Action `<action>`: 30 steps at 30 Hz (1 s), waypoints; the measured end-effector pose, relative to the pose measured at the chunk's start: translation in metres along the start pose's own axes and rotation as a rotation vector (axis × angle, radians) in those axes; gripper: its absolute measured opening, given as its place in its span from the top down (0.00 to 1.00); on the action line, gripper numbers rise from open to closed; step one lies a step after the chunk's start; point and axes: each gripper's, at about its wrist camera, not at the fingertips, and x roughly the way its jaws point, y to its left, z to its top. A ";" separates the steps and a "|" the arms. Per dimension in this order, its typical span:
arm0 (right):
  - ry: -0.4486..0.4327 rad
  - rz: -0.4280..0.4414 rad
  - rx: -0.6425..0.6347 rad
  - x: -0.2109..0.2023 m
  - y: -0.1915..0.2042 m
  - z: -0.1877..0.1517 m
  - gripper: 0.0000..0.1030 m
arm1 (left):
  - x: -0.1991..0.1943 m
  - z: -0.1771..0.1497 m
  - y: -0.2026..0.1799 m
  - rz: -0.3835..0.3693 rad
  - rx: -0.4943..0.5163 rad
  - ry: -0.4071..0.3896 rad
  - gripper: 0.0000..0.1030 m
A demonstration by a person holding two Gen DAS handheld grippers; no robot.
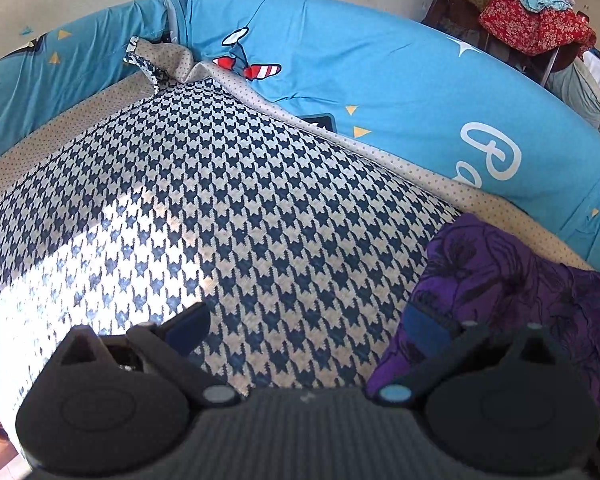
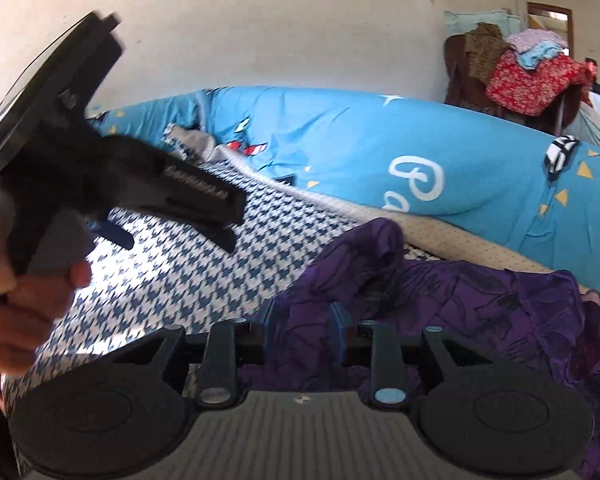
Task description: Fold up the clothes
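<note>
— The left tongs [image 1: 306, 320] are seen spread wide above the houndstooth sheet [image 1: 220, 200], nothing between the fingers, though the right-hand finger lies just against the edge of the purple floral garment [image 1: 500, 280]. How are the right tongs [image 2: 300, 332] set?

— Partly spread, with a ridge of the same purple cloth [image 2: 440, 300] lying in the gap; whether the fabric is actually nipped cannot be told. The garment is found bunched and rumpled on the bed, at the near right, beside the dotted border of the sheet and below the blue quilt [image 2: 380, 140].

— So what is called for, if it is to be folded well?

— Judged from the crumpling, a clean edge or corner should be sought — not a mid-cloth ridge — and one layer only should be pinched. The cloth looks thin and slippery, so a firm closure is advised before any lift. The left tongs, held in the hand [image 2: 16, 292], would best be brought to a matching edge, so that the garment can be drawn taut and laid flat.

— And the risk?

— A bunched grip, by which creases would be carried into the fold.
</note>
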 end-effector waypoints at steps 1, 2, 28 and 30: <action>0.015 0.018 -0.029 0.001 0.008 -0.002 0.73 | 0.000 0.000 0.002 -0.004 0.003 -0.001 0.00; 0.026 0.028 -0.054 0.002 0.016 -0.004 0.73 | -0.001 0.001 0.004 -0.002 0.007 0.000 0.00; 0.119 -0.102 -0.115 0.054 0.061 -0.007 0.97 | -0.013 0.013 0.045 -0.039 -0.056 0.006 0.00; 0.100 -0.108 -0.066 0.051 0.059 -0.001 0.97 | -0.016 0.015 0.048 -0.041 -0.055 -0.004 0.00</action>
